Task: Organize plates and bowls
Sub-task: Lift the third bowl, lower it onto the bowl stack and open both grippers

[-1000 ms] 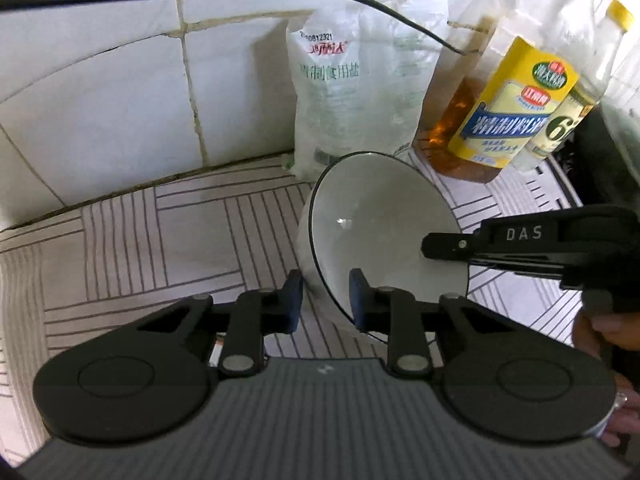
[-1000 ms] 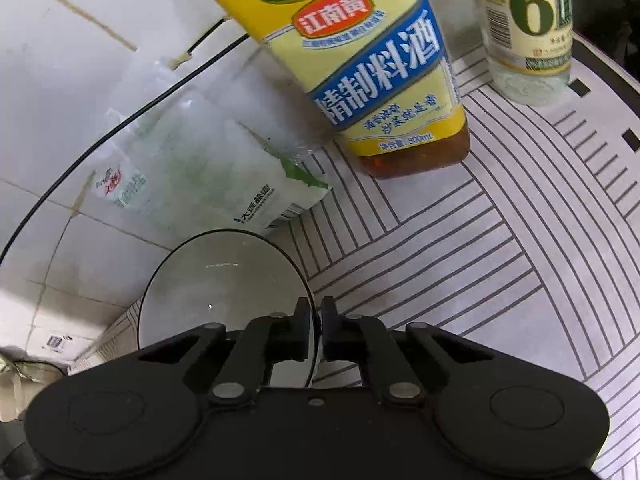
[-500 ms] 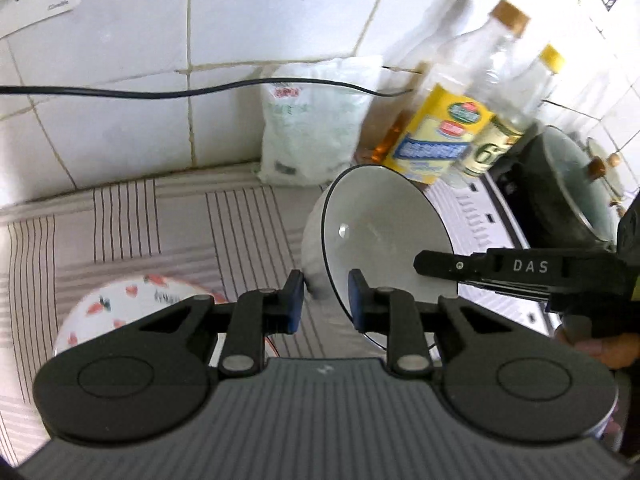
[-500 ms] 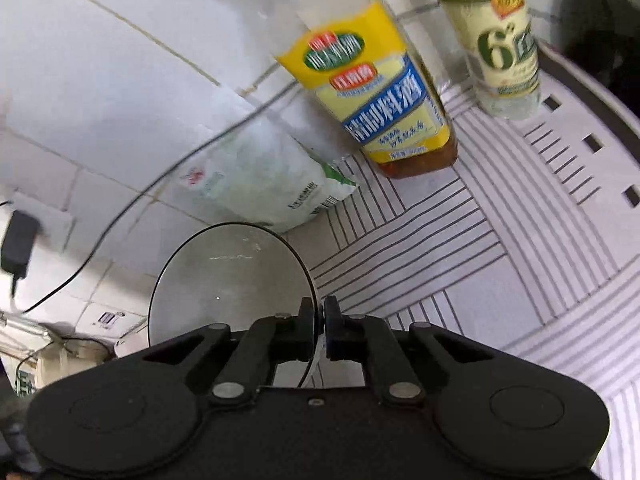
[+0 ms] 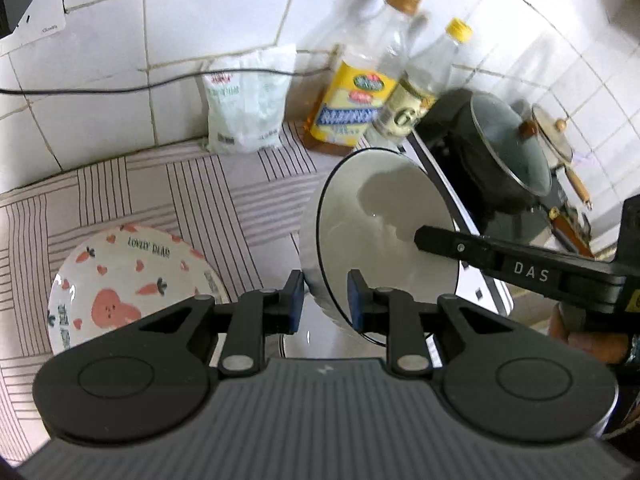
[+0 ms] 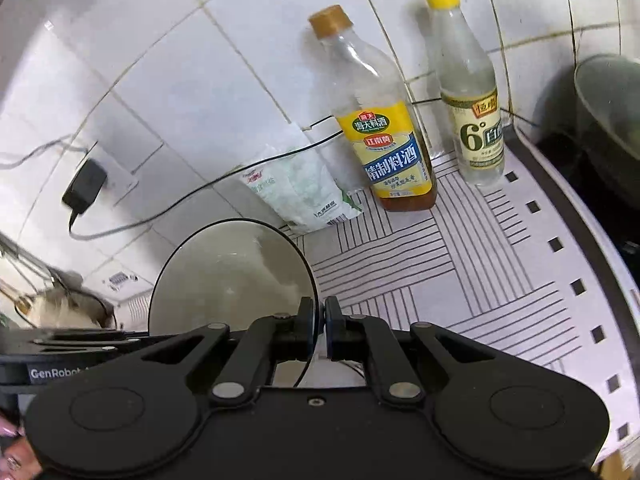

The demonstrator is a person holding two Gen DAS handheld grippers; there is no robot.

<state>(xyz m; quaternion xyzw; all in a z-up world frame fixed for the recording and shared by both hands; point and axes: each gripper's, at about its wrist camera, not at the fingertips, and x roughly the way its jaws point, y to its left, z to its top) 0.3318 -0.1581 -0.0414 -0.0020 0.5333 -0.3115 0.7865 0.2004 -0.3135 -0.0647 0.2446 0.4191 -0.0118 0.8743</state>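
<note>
A white bowl with a thin black rim (image 5: 376,220) is held on its side above the counter. My right gripper (image 6: 320,320) is shut on its rim; the bowl (image 6: 228,276) fills the lower left of the right wrist view. In the left wrist view the right gripper's finger (image 5: 460,244) reaches in from the right. My left gripper (image 5: 323,300) is open, its pads on either side of the bowl's lower wall without pinching it. A white plate with a bear and carrot pattern (image 5: 128,280) lies on the counter to the left.
A striped mat (image 5: 168,200) covers the counter. A salt bag (image 5: 248,108), a yellow-label cooking wine bottle (image 6: 384,136) and a vinegar bottle (image 6: 468,104) stand at the tiled wall. A dark lidded pot (image 5: 504,148) sits on the stove at right. A cable (image 6: 168,208) hangs along the wall.
Both grippers and the bowl have risen and pulled back from the wall. The patterned plate has come into view at the left, and the pot at the right.
</note>
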